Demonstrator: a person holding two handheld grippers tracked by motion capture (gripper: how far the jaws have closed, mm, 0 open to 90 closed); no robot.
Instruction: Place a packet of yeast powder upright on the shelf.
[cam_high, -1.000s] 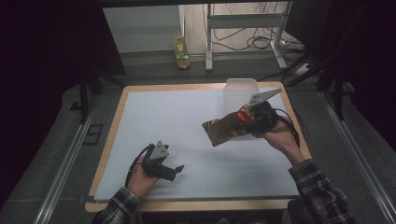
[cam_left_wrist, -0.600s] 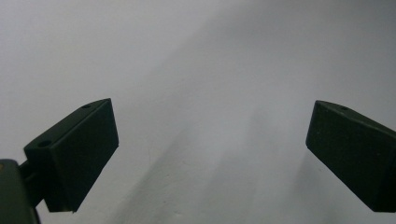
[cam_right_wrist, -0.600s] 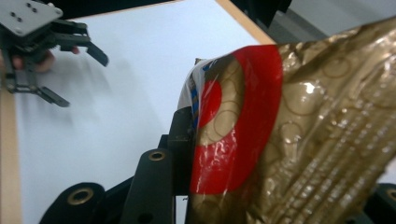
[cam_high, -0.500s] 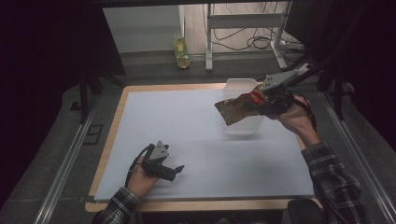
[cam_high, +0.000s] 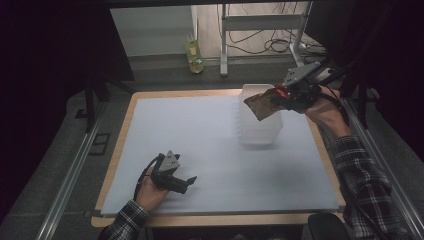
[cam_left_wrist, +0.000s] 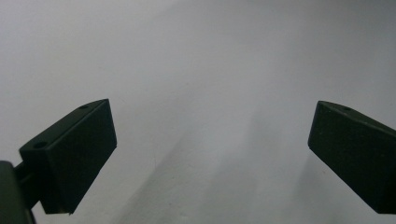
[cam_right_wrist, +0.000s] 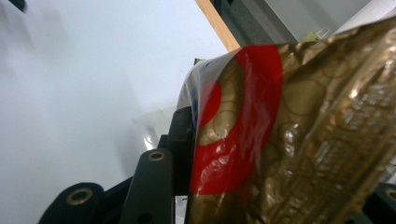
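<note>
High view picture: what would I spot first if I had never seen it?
The shiny gold and red packet stands out first, pinched in the right tool and held in the air above the clear plastic tub at the far right of the pale mat. The left tool rests near the front, open and holding nothing.

The gold snack packet (cam_right_wrist: 299, 140) hides the right gripper's far jaw (right gripper view); the clear bin (cam_high: 260, 120) looks blurred.

Left tool (cam_high: 186, 181) rests on the bench (cam_high: 210, 145) at its near left. Right tool (cam_high: 276, 97) is raised over the far right, holding a packet (cam_high: 258, 105) above a clear container (cam_high: 259, 125) standing on the bench. A bottle (cam_high: 194, 52) stands on the floor behind.
</note>
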